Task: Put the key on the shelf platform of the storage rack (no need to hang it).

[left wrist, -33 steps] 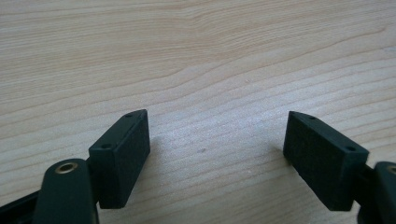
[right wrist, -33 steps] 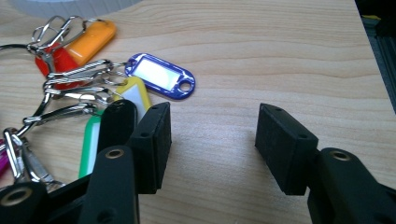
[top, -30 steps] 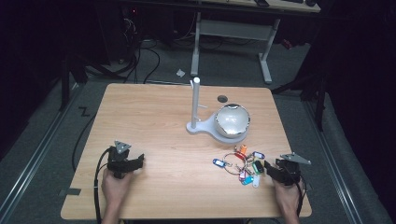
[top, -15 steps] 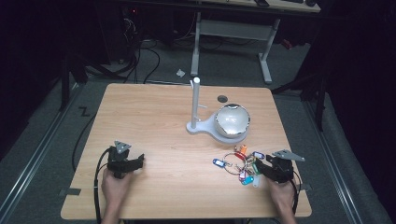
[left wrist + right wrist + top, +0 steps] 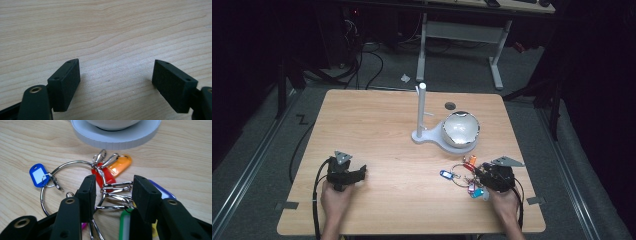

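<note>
Now right gripper (image 5: 113, 195) fingers closing around, not yet pinching, key-tag bunch (image 5: 110, 187) mid-frame: centre on metal clips; left gripper (image 5: 116, 82) open, empty.

The high view looks forward and down over the whole tabletop (image 5: 387, 130); each gripper view sits close above it, facing along the wood; the right one shares the key tags (image 5: 110, 173) with the high view.

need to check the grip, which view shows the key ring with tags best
The right gripper view: the key ring and its coloured tags lie close up, metal clips between the right gripper jaws. The high view shows it small by the right gripper. The left gripper view shows bare table.
</note>
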`<control>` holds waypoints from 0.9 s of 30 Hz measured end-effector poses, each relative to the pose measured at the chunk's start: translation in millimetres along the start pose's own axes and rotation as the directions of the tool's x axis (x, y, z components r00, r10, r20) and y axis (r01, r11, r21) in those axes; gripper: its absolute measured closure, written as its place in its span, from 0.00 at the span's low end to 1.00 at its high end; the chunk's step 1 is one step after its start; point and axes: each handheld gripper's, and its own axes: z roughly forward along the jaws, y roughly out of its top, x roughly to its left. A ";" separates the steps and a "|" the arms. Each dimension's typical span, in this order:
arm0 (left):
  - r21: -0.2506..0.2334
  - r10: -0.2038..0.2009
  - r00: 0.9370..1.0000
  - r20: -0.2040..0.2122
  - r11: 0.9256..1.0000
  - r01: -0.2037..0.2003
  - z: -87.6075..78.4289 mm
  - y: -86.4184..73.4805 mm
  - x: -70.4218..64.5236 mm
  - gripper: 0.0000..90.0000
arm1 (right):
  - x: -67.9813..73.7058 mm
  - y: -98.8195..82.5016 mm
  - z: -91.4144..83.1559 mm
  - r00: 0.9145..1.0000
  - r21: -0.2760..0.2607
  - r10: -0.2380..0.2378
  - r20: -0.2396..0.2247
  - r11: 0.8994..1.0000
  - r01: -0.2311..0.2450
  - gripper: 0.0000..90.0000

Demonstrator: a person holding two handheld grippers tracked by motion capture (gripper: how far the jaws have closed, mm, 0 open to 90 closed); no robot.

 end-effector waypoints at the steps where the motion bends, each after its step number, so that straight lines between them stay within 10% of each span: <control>1: 0.000 0.000 1.000 0.000 1.000 0.000 0.0 0.0 0.0 0.25 | 0.0 0.0 0.0 1.000 0.000 0.000 0.000 1.000 0.000 0.62; 27: -0.001 -0.002 1.000 0.002 1.000 0.002 -0.1 -0.1 0.2 0.25 | 4.8 1.9 25.2 0.999 0.089 -0.054 0.009 0.995 0.053 0.80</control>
